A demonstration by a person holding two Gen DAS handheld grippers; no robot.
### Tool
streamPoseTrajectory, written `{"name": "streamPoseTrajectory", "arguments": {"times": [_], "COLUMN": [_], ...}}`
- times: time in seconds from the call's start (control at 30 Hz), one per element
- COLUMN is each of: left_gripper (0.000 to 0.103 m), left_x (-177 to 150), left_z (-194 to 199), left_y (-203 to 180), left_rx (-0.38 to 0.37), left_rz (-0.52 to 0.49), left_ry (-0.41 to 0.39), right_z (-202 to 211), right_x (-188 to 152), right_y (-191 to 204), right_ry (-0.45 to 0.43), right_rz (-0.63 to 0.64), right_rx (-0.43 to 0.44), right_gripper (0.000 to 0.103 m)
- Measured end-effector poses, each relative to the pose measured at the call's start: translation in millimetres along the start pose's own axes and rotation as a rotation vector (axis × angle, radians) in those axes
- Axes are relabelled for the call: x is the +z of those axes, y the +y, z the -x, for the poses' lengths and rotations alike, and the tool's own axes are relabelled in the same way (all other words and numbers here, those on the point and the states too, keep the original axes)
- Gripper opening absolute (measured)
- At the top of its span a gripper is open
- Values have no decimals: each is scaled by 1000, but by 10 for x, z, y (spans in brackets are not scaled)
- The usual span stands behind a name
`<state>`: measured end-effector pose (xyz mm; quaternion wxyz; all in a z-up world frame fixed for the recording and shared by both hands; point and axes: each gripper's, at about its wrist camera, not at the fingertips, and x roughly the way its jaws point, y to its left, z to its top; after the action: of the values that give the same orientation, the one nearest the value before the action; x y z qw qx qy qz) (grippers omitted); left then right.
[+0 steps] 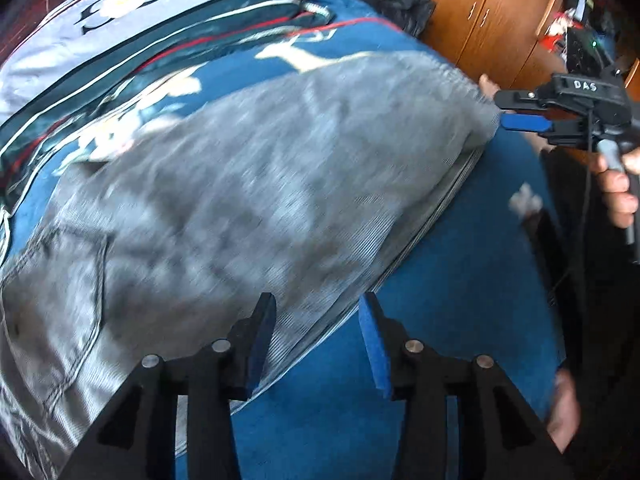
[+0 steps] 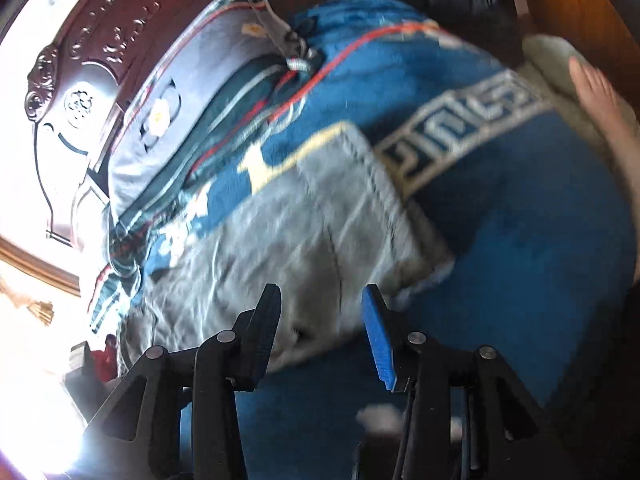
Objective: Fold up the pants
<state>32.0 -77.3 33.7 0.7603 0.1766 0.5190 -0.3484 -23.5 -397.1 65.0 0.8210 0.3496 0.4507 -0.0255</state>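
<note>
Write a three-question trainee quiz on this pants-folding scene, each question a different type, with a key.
1. True or false: the left gripper is clamped on the grey pants.
2. The pants lie on: A) a wooden floor B) a blue blanket C) a glass table.
3. Fill in: behind the bed in the left wrist view stands a wooden ____.

Key: 1 false, its jaws stand apart; 2 B; 3 cabinet.

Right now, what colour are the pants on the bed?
Grey pants, lying on a blue blanket; the left wrist view shows them best.
</note>
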Motion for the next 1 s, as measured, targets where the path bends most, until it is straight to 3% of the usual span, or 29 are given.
{"name": "streamPoseTrajectory", "arguments": {"times": [0.1,0.23,0.27,0.3,0.33,0.37,0.43,0.6,0.73,0.8,0.9,1.0], "left_gripper": [46,45,43,39,28,22,14,8,8,8,8,8], "left_x": [-109,-127,-115,-115,-110,-107,-124,-180,-263,-262,-286,-290], "left_z": [-38,-133,-142,-136,-114,-91,-35,54,-51,-28,-24,-64], "left_y": [45,7,8,12,34,59,89,86,125,160,149,175], "left_rx": [12,37,39,31,-1,-11,-25,-86,-120,-136,-136,-150], "left_rz": [15,-23,-26,-21,-4,13,30,40,70,101,93,116], "left_ry": [3,-2,-7,-11,-16,-21,-34,-48,-9,-21,-13,-3], "right_z": [-141,-207,-230,-249,-277,-298,-279,-7,-339,-353,-275,-343], "right_x": [-48,65,99,131,159,176,177,154,107,103,120,98], "right_y": [-67,-263,-296,-321,-339,-345,-320,-83,-285,-355,-234,-272], "right_ry": [41,9,-2,-18,-26,-32,-66,-196,-62,-58,-86,-51], "right_rz": [-64,-169,-181,-188,-188,-184,-166,-19,-59,-92,-21,-24], "right_rx": [-31,-13,-18,-25,-42,-67,-89,-156,-253,-238,-258,-283], "right_gripper": [41,41,37,27,22,14,11,10,10,10,10,7]}}
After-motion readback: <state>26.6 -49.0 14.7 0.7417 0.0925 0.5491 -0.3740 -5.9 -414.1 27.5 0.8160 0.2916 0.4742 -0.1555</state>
